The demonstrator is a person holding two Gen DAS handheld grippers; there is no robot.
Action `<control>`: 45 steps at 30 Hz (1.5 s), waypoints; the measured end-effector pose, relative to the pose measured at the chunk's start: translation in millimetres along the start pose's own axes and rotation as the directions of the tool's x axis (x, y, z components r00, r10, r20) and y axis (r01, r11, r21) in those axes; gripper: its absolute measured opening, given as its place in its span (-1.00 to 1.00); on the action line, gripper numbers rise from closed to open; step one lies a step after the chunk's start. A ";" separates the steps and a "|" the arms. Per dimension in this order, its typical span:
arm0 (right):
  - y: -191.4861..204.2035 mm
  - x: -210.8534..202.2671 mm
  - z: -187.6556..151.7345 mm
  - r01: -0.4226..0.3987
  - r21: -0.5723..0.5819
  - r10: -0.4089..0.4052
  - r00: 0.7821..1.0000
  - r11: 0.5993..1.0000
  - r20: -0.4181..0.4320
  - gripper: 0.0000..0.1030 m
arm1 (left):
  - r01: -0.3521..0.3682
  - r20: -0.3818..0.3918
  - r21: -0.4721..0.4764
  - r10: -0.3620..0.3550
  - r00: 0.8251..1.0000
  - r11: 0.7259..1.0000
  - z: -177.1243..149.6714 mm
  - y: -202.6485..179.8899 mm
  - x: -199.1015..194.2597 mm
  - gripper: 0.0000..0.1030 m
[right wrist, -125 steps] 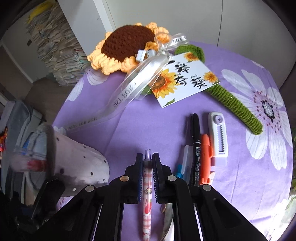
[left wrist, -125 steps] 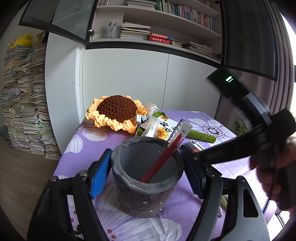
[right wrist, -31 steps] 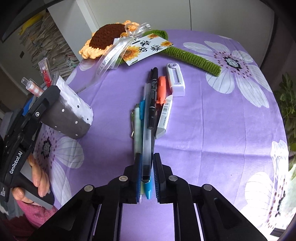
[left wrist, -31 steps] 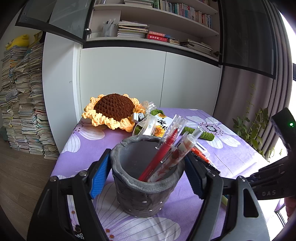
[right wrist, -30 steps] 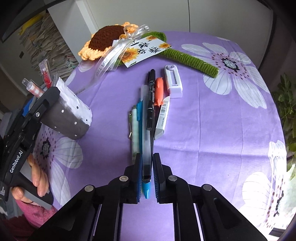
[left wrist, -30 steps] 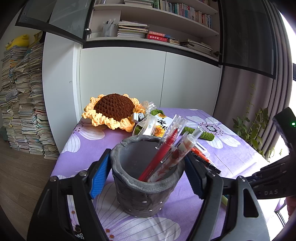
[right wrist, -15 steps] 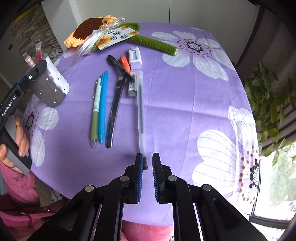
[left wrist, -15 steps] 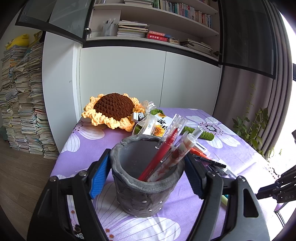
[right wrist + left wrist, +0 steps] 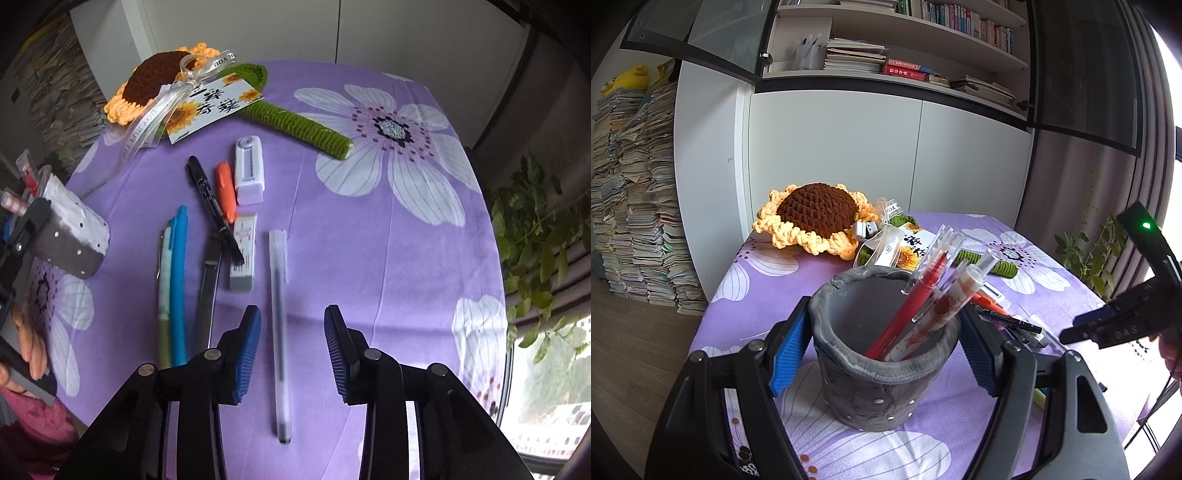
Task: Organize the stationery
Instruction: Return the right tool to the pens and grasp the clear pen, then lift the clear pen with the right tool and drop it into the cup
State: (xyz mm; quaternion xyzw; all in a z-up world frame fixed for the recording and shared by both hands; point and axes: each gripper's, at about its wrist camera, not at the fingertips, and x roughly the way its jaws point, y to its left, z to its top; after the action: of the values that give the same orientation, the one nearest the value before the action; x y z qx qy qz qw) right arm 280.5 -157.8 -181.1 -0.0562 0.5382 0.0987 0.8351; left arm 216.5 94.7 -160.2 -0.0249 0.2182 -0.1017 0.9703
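Grey felt makes up the pen cup (image 9: 882,354), which the left tool (image 9: 882,328) clamps by its sides, blue pads pressed against the cup wall, at the near left of the bench (image 9: 369,258) with its purple flowered cloth. Two pens stand in the cup and lean right: a red pen (image 9: 916,295) and a patterned pen (image 9: 945,306). At the far left lies a crocheted sunflower (image 9: 155,85) with a ribbon and a printed card (image 9: 214,107), its green stem (image 9: 295,122) reaching right across the cloth. Right of the cup, loose stationery lies on the bench: a green pen (image 9: 164,291) touching a blue pen (image 9: 178,280), then a dark pen (image 9: 208,291), a black marker (image 9: 212,206), an orange highlighter (image 9: 226,190), an eraser (image 9: 243,256) and, farther off, a white correction tape (image 9: 249,170). Just right of these a clear gel pen (image 9: 279,325) lies on the cloth, pointing near to far. The right tool (image 9: 291,332) hovers over it; its jaws have just been opening and stand apart on either side of the pen without touching it. A leafy plant (image 9: 535,229) stands beyond the bench's right edge.
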 end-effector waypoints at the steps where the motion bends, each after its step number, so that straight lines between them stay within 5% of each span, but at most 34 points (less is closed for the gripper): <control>1: 1.6 2.4 4.1 0.002 -0.009 -0.002 1.000 1.000 0.001 -0.31 | 0.000 0.000 0.000 0.000 1.000 1.000 -0.1 0.0 0.0 0.44; 15: 19.0 32.7 34.8 0.063 -0.084 -0.068 0.996 0.995 -0.060 -0.37 | 0.005 0.001 0.006 -0.005 1.000 1.000 0.4 -1.0 0.9 0.47; 20: 22.7 34.1 38.4 0.040 -0.091 -0.047 0.996 0.995 -0.077 -0.60 | 0.006 -0.001 0.006 -0.006 1.000 1.000 0.2 -1.3 1.3 0.47; 45: 7.7 36.8 53.7 0.015 -0.027 -0.019 0.993 1.000 -0.117 -0.74 | 0.007 0.000 0.006 -0.007 1.000 1.000 0.0 -0.9 1.4 0.47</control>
State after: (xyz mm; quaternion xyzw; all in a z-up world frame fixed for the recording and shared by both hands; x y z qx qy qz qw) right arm 341.2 -135.7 -192.3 -0.0773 0.5846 0.0951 0.8020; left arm 217.6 93.5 -160.7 -0.0227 0.2180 -0.1056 0.9700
